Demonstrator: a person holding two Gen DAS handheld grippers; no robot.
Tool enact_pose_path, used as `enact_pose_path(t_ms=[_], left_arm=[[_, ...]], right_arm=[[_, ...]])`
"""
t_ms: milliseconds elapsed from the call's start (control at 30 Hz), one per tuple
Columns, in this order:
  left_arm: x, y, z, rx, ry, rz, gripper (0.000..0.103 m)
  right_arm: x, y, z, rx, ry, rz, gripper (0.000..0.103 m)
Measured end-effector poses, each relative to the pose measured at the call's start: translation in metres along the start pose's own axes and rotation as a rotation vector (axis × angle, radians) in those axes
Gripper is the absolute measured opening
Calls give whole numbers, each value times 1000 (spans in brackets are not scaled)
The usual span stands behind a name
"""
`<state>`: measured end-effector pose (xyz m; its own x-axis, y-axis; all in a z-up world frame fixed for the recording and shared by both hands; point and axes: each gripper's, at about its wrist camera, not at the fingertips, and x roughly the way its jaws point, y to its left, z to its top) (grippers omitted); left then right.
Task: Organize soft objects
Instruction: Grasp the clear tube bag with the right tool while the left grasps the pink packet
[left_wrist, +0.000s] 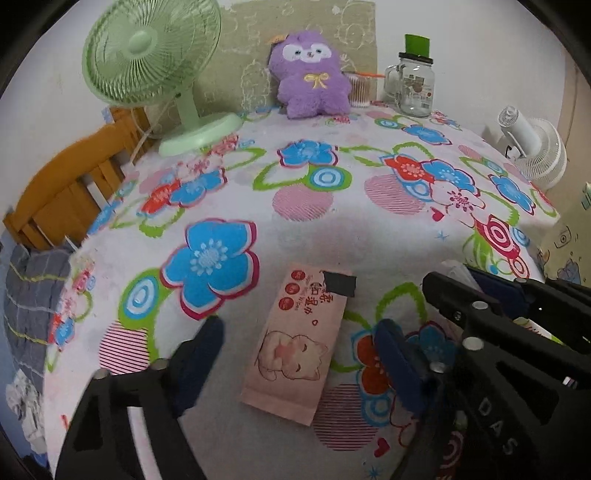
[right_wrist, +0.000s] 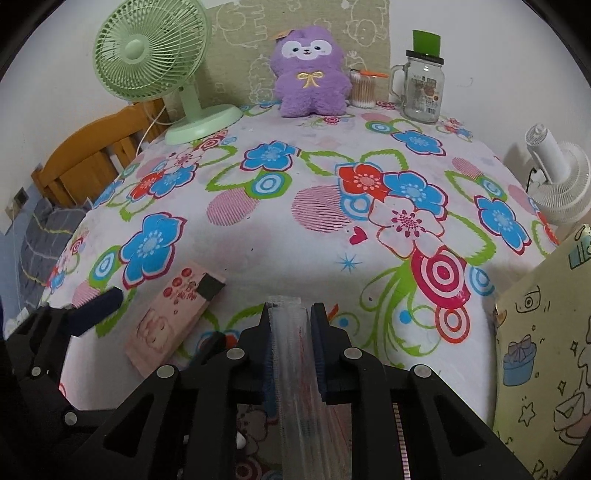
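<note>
A pink wet-wipes pack (left_wrist: 295, 343) with a cat picture and a black flap lies flat on the flowered tablecloth (left_wrist: 332, 229). My left gripper (left_wrist: 299, 343) is open, its blue-padded fingers on either side of the pack, just above it. The pack also shows in the right wrist view (right_wrist: 173, 314), with the left gripper's finger (right_wrist: 99, 304) beside it. My right gripper (right_wrist: 291, 317) is shut on a clear plastic-wrapped pack (right_wrist: 295, 369), held edge-on above the cloth. A purple plush toy (left_wrist: 310, 77) sits upright at the table's far edge.
A green desk fan (left_wrist: 155, 66) stands far left. A glass mug jar (left_wrist: 413, 85) and a cotton-swab cup (left_wrist: 360, 90) stand far right of the plush. A white fan (left_wrist: 535, 147) is off the right edge. A wooden chair (left_wrist: 74, 177) is left. A yellow patterned bag (right_wrist: 546, 350) stands near right.
</note>
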<state>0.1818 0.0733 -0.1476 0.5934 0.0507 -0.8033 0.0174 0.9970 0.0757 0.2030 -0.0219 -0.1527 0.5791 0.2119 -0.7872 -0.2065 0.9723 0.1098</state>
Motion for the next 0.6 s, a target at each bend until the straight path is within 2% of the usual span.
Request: enact_pose_path(t_ms=[67, 133, 200, 233, 267, 500, 600], left_arm=[[0, 2, 0, -10, 2, -25, 76], [-2, -1, -1, 1, -5, -42, 65], [-5, -7, -3, 25, -14, -45, 50], [-6, -10, -3, 34, -17, -44, 46], [-8, -12, -4, 42, -19, -43, 41], [-16, -14, -14, 32, -19, -18, 40], [-20, -17, -20, 38, -22, -6, 40]], right_arm=[[1, -1, 1, 8, 4, 12, 29], [2, -4, 0, 21, 6, 1, 41], [2, -7, -1, 35, 13, -3, 51], [1, -9, -2, 45, 18, -1, 55], [1, -11, -3, 50, 21, 2, 56], [-4, -11, -14, 53, 45, 31, 53], [-7, -7, -18, 32, 49, 37, 31]])
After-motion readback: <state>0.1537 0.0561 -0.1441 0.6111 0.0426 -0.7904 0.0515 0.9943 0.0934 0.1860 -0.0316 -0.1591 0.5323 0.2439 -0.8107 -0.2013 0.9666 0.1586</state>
